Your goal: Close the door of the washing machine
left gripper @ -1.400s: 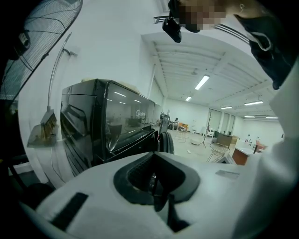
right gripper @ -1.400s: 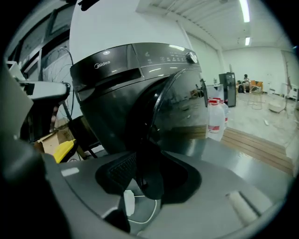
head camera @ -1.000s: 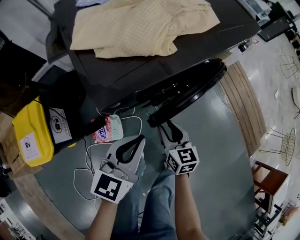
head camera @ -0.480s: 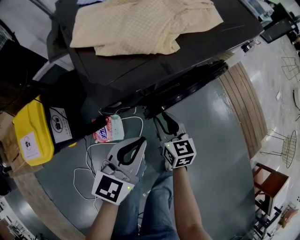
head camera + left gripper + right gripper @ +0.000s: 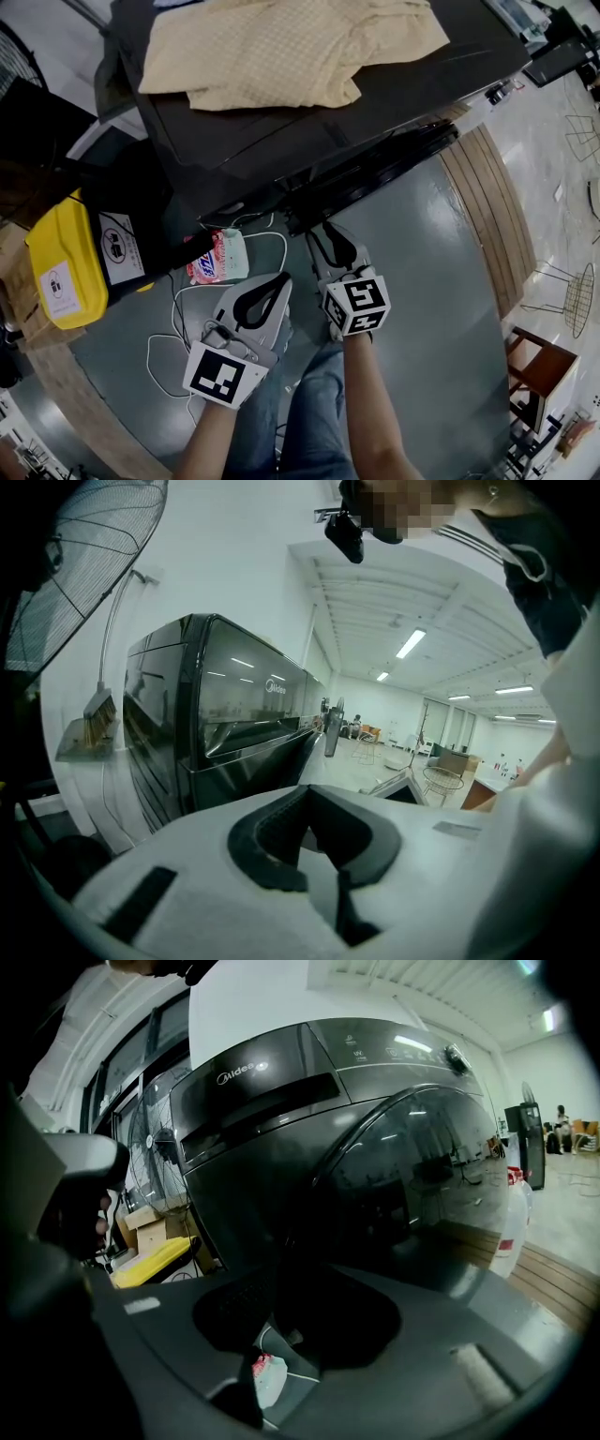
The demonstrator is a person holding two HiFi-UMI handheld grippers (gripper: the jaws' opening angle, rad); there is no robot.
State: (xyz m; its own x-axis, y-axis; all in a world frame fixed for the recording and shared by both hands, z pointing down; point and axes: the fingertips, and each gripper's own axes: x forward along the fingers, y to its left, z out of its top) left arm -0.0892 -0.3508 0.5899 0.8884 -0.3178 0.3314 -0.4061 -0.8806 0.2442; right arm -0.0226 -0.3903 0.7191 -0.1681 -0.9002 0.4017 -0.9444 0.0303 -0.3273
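- One door, round and dark, sits on the front of the one washing machine and is nearly shut.
- Two grippers: the right gripper has its jaws partway closed on the door's lower rim. The left gripper hangs just beside it, clear of the door, jaws together and empty.
- One beige cloth lies on the machine's top.
- On the floor, left: one yellow box, one packet, one white cable.
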